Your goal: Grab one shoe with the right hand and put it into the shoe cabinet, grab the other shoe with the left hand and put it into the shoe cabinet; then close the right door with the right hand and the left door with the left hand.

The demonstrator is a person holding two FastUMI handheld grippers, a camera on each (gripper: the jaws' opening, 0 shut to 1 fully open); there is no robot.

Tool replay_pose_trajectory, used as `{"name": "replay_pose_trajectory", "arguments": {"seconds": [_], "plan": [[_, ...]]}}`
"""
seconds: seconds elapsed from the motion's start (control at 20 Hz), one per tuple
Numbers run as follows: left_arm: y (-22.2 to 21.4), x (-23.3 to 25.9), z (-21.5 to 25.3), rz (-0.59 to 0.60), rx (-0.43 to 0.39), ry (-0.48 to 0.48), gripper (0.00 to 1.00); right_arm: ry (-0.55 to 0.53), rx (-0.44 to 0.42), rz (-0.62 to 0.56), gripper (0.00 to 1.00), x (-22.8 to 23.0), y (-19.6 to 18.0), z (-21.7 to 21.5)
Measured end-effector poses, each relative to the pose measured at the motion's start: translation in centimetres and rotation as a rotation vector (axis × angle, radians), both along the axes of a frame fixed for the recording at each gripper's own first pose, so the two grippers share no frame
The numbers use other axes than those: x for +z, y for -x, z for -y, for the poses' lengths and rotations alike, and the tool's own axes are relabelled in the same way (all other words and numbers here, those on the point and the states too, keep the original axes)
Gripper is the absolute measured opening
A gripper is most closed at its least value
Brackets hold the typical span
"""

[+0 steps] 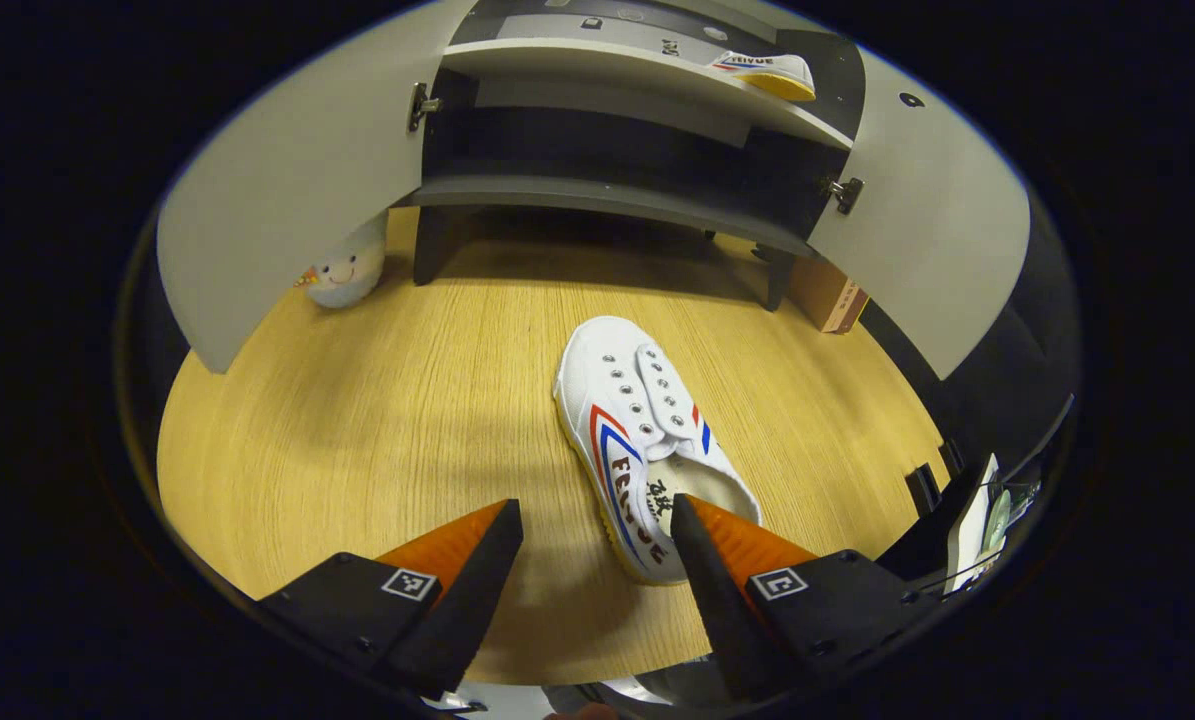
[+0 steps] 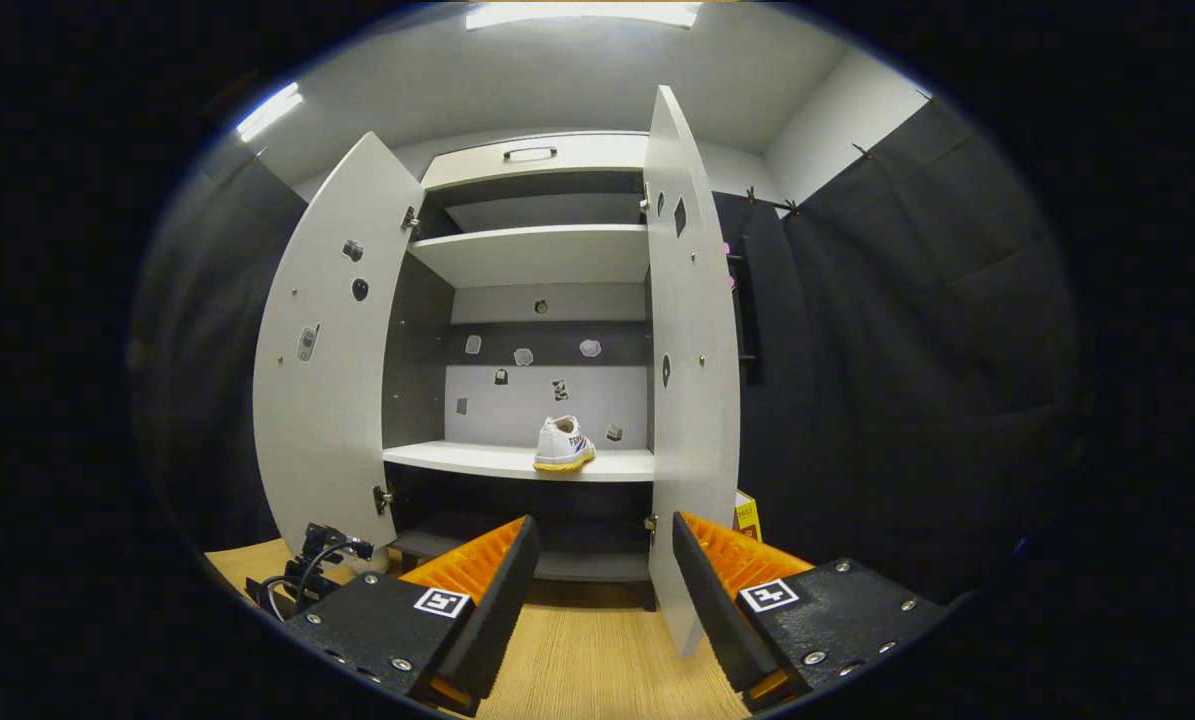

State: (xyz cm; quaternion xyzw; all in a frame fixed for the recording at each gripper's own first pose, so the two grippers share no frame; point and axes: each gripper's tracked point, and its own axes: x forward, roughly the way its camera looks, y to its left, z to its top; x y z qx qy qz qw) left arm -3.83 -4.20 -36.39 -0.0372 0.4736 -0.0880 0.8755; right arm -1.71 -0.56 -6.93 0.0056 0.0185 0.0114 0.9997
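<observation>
Both cabinet doors swung wide, shelf beside shoe bare

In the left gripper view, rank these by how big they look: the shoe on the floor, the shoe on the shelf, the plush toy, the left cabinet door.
1. left cabinet door
2. shoe on the floor, though it lies nearest the camera
3. plush toy and shoe on the shelf: they look alike, the toy partly hidden behind the door, so I won't rank them.

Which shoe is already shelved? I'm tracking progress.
The shoe on the cabinet shelf, sitting near the right door. The other shoe lies on the wooden floor, just ahead of the open left gripper.
</observation>
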Motion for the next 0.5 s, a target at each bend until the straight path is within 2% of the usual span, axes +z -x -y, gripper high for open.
{"name": "replay_pose_trajectory", "arguments": {"seconds": [0.15,0.35,0.5], "plan": [[-0.8,-1.9,-0.3,-0.057,-0.03,-0.085,0.98,-0.02,-0.004,-0.01,0.83,-0.3,-0.3,0.1],[-1.7,-3.8,-1.1,-0.112,-0.016,-0.185,0.98,-0.03,-0.011,-0.019,0.83,-0.5,-0.8,0.4],[-2.6,-4.2,-0.9,-0.059,0.014,-0.146,1.0,-0.034,-0.017,-0.018,0.83,-0.5,-1.0,0.6]]}}
